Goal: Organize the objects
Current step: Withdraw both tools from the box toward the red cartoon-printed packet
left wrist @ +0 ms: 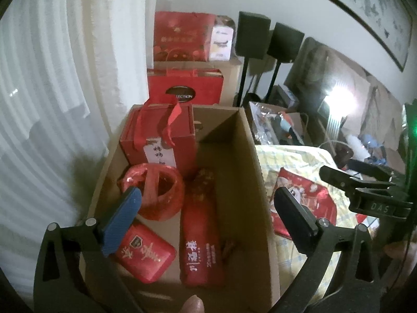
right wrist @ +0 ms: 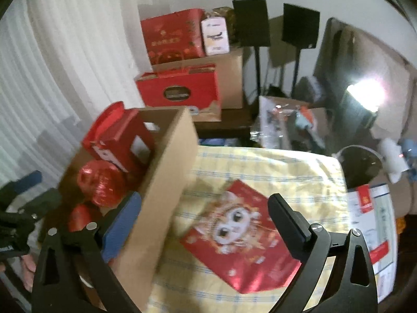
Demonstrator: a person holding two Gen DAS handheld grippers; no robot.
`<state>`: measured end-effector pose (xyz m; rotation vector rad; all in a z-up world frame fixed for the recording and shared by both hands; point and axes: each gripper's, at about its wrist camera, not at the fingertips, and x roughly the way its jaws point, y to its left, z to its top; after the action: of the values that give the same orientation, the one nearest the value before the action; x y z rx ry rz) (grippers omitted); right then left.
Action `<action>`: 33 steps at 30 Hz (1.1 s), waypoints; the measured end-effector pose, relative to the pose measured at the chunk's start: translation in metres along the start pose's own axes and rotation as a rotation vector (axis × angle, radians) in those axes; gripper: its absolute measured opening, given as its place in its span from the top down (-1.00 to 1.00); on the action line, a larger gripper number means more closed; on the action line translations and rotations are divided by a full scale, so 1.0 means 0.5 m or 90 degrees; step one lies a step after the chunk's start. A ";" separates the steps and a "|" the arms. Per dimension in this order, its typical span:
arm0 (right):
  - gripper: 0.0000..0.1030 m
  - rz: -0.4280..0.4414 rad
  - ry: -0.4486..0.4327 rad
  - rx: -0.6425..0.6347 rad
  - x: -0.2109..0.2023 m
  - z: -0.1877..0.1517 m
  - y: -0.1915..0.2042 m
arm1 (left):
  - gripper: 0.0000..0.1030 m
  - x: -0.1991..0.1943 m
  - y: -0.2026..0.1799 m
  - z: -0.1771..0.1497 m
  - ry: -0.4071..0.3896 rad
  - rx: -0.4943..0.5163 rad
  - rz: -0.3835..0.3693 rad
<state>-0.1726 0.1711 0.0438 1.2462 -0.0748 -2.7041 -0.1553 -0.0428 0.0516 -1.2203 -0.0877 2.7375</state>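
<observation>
An open cardboard box [left wrist: 250,156] holds a red gift box with ribbon [left wrist: 161,140], a red foil ring [left wrist: 153,190], a flat red tin [left wrist: 146,255] and a long red packet [left wrist: 200,224]. My left gripper [left wrist: 208,203] is open and empty above the box. A red cartoon pouch [right wrist: 239,237] lies flat on the yellow checked cloth [right wrist: 286,172], right of the box [right wrist: 161,182]; it also shows in the left wrist view [left wrist: 302,198]. My right gripper [right wrist: 206,219] is open and empty above the pouch, and shows in the left wrist view [left wrist: 365,182].
Stacked red gift boxes [left wrist: 185,88] and cardboard cartons [right wrist: 229,78] stand behind. Two black speakers on stands [left wrist: 252,34] are beside them. White curtains [left wrist: 52,78] hang at the left. A cluttered box [right wrist: 292,122] and papers [right wrist: 370,208] lie at the right.
</observation>
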 end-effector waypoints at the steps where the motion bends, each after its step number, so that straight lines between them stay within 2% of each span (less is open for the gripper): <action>1: -0.92 -0.006 0.001 -0.003 -0.004 -0.006 -0.005 | -0.97 0.000 -0.004 -0.002 0.000 0.000 -0.004; 5: -0.93 -0.021 0.006 -0.013 -0.016 -0.029 -0.026 | -0.97 -0.001 -0.028 -0.017 0.006 0.003 -0.025; 10: -0.93 -0.030 0.018 -0.006 -0.025 -0.059 -0.061 | -0.97 -0.006 -0.074 -0.041 -0.008 0.029 -0.027; 18: -0.93 -0.052 0.032 0.024 -0.032 -0.106 -0.135 | -0.96 0.017 -0.147 -0.072 0.021 0.065 -0.062; 30: -0.93 -0.047 0.070 0.086 -0.004 -0.172 -0.241 | -0.96 0.058 -0.239 -0.074 0.048 0.080 -0.108; 33: -0.93 -0.042 0.080 0.102 0.009 -0.186 -0.264 | -0.85 0.072 -0.260 -0.078 0.058 0.089 -0.107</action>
<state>-0.1217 0.3023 -0.0351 1.4847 -0.2441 -2.7132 -0.1363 0.0909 0.0134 -1.2370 0.0101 2.4954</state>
